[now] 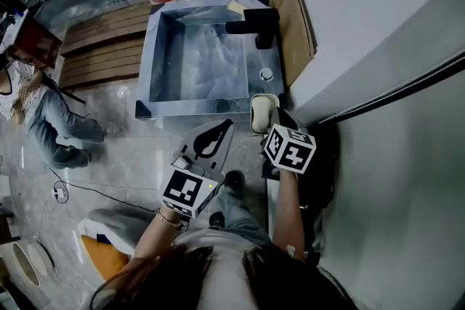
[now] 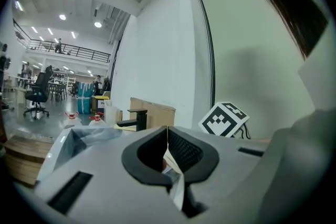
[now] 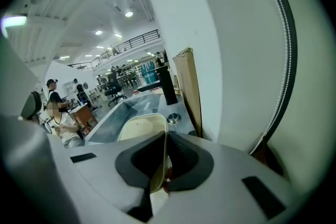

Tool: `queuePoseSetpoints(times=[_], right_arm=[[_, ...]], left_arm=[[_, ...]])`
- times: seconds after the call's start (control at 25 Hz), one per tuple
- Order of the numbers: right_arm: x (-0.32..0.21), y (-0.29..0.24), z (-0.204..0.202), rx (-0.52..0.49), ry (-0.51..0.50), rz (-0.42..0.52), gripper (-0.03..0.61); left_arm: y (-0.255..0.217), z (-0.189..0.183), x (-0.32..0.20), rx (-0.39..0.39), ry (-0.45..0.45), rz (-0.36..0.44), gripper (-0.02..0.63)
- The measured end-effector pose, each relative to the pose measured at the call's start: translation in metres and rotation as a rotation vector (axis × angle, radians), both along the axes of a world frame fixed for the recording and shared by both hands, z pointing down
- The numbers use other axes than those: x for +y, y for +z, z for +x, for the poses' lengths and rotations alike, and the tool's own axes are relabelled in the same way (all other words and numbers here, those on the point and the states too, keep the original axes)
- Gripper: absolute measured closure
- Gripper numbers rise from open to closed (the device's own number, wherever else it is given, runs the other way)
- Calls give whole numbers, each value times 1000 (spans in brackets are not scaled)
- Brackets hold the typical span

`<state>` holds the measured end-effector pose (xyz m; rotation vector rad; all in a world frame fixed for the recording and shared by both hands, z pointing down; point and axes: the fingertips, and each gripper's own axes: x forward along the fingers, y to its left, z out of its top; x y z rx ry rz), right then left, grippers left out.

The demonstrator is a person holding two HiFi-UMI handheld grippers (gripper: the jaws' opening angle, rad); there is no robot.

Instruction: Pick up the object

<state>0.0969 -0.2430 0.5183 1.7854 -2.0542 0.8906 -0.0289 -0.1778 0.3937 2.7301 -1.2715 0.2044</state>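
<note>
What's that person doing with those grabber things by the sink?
A person stands at a sink with a gripper in each hand. The right gripper has its jaws shut on the edge of a cream tray at the sink's near corner. The left gripper is shut and empty, held beside it. Whether the tray is lifted yet doesn't show.

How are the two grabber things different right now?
The right gripper is pinching the rim of a cream dish; the left gripper is pinched shut on nothing. In the head view, the right gripper sits next to the white wall, and the left gripper is farther from it. Both carry a black-and-white marker cube.
</note>
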Motion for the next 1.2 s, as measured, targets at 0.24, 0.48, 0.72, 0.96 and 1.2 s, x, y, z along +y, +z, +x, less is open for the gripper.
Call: queuePoseSetpoints(times=[0.24,0.48,0.72,0.96,1.2], right_arm=[[30,-27,-11,-3,1,47,545],[61,-57,-19,-7,6,102,545],[98,-77,-29,-3,3,143,545],[135,-97,-38,3,-2,184,545],[174,-118,-44,5,-7,222,545]], left_arm=[[-17,-12,29,5,-2,42,604],[-36,-21,62,14,1,83,604],[-50,-31,99,19,3,121,604],[-61,-41,134,31,-3,157,604],[-74,-48,171,36,-13,183,604]])
